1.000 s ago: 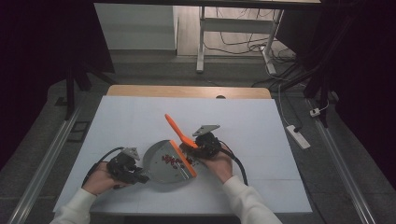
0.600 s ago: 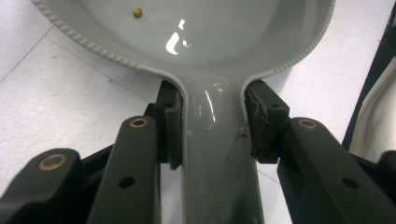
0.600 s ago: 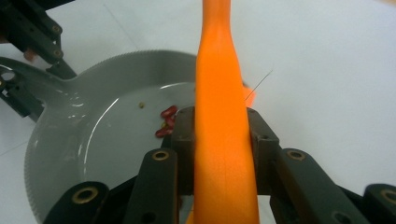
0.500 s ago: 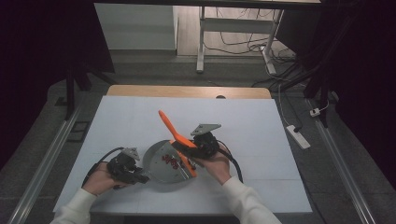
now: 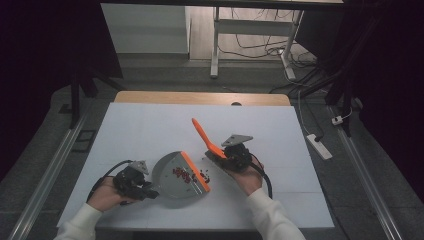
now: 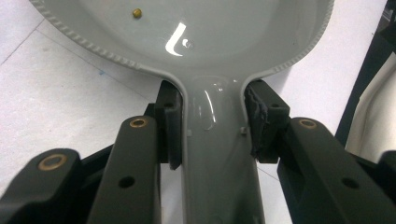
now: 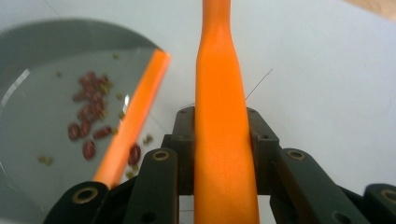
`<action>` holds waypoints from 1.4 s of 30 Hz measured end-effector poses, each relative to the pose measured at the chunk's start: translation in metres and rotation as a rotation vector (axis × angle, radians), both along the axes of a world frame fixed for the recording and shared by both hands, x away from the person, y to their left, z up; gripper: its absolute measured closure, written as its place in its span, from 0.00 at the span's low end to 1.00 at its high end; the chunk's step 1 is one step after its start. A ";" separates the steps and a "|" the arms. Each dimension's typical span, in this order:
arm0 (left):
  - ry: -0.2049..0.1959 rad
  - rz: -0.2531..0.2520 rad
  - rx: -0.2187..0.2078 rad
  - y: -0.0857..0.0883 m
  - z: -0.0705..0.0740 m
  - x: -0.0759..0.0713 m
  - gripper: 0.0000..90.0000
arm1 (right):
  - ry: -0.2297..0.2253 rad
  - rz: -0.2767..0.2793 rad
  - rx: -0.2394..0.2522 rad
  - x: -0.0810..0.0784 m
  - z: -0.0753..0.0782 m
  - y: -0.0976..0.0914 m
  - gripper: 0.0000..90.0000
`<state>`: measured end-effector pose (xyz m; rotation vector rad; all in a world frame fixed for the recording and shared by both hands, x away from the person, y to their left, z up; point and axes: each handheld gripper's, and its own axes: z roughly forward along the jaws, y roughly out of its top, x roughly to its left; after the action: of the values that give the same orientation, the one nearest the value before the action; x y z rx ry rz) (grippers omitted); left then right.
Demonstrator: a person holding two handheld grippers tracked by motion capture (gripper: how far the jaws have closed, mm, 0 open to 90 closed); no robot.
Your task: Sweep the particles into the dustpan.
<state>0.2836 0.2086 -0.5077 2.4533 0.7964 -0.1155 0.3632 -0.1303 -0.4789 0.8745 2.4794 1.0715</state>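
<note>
On the white desk [image 5: 150, 125] a grey dustpan [image 5: 175, 175] lies flat, its straight orange lip [image 5: 195, 171] turned toward the person's right side. The left hand-held gripper [image 5: 145, 190] sits at the near left of the desk in the person's left hand [image 5: 107, 194] and is clenched on the dustpan's handle [image 6: 219, 154]; in the left gripper view its 2 black jaws press against both sides of the narrow grey neck just below where the pan widens. A single small yellowish grain [image 6: 136, 12] rests in the glossy bowl there.

A cluster of dark red beans [image 5: 182, 175] lies inside the pan close behind the orange lip, mixed with tiny greenish bits [image 7: 103, 88], and a few beans [image 5: 204, 175] sit on the desk just beyond the lip.

The right hand-held gripper [image 5: 220, 156], held in the person's right hand [image 5: 245, 175], is just to the right of the pan. It grasps an orange brush handle [image 5: 202, 132] that slants up and away toward the far left. In the right gripper view both jaws close on the flat orange handle, which runs straight up between them, with the pan's lip and the beans at the left. The brush head is hidden under the gripper, so I cannot tell whether it touches the desk.

A black cable [image 5: 265, 180] trails from the right hand-held gripper along the forearm, and another [image 5: 102, 175] loops from the left one.
</note>
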 end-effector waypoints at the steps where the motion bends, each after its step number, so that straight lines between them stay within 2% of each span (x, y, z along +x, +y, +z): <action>1: 0.000 -0.002 0.002 0.000 0.000 -0.001 0.68 | 0.002 -0.006 -0.006 -0.002 -0.001 -0.002 0.78; 6: 0.003 0.001 0.001 -0.002 0.000 -0.001 0.68 | 0.019 -0.004 -0.050 -0.008 -0.010 0.004 0.78; 9: 0.003 0.003 0.003 -0.002 0.000 -0.002 0.68 | 0.022 0.012 -0.042 -0.013 -0.012 0.013 0.78; 13: 0.006 0.005 0.003 -0.002 0.000 -0.002 0.68 | 0.000 0.029 -0.052 -0.022 -0.014 0.021 0.78; 17: 0.005 0.006 0.004 -0.002 0.000 -0.002 0.69 | 0.014 0.039 -0.038 -0.028 -0.015 0.027 0.78; 20: 0.006 0.006 0.004 -0.002 -0.001 -0.002 0.69 | 0.057 0.063 0.011 -0.031 -0.016 0.032 0.78; 22: 0.006 0.006 0.006 -0.002 -0.001 -0.002 0.68 | 0.051 0.071 0.010 -0.035 -0.015 0.038 0.78; 23: 0.006 0.006 0.006 -0.002 -0.001 -0.002 0.68 | 0.056 0.090 0.053 -0.038 -0.013 0.041 0.78; 24: 0.008 0.008 0.003 -0.002 -0.001 -0.002 0.68 | 0.091 0.104 0.094 -0.038 -0.012 0.042 0.78; 25: 0.008 0.006 0.003 -0.002 -0.002 -0.001 0.68 | 0.091 0.104 0.094 -0.038 -0.012 0.042 0.78; 26: 0.009 0.006 0.003 -0.002 -0.002 -0.001 0.68 | 0.113 0.118 0.117 -0.040 -0.012 0.045 0.78; 30: 0.009 0.006 0.002 -0.002 -0.002 -0.002 0.69 | 0.086 0.159 0.117 -0.046 -0.007 0.053 0.78; 31: 0.009 0.006 0.002 -0.002 -0.002 -0.002 0.68 | 0.048 0.132 0.127 -0.043 -0.001 0.047 0.78; 32: 0.009 0.006 0.002 -0.002 -0.002 -0.002 0.68 | 0.048 0.132 0.127 -0.043 -0.001 0.047 0.78; 34: 0.010 0.006 -0.002 -0.002 -0.002 -0.001 0.68 | 0.012 0.074 0.128 -0.033 0.004 0.033 0.78; 35: 0.011 0.005 -0.001 -0.002 -0.002 -0.001 0.68 | 0.012 0.074 0.128 -0.033 0.004 0.033 0.78; 37: 0.012 0.007 -0.001 -0.002 -0.002 -0.001 0.68 | -0.006 0.020 0.119 -0.022 0.004 0.020 0.78; 39: 0.010 0.007 -0.001 -0.002 -0.002 -0.001 0.68 | -0.008 0.007 0.114 -0.018 0.003 0.017 0.78; 42: 0.009 0.006 0.001 -0.002 -0.002 -0.001 0.68 | -0.021 -0.029 0.079 -0.005 -0.001 0.011 0.78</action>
<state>0.2826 0.2061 -0.5099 2.4526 0.8086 -0.1241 0.3585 -0.1196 -0.4801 0.9144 2.4145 1.1696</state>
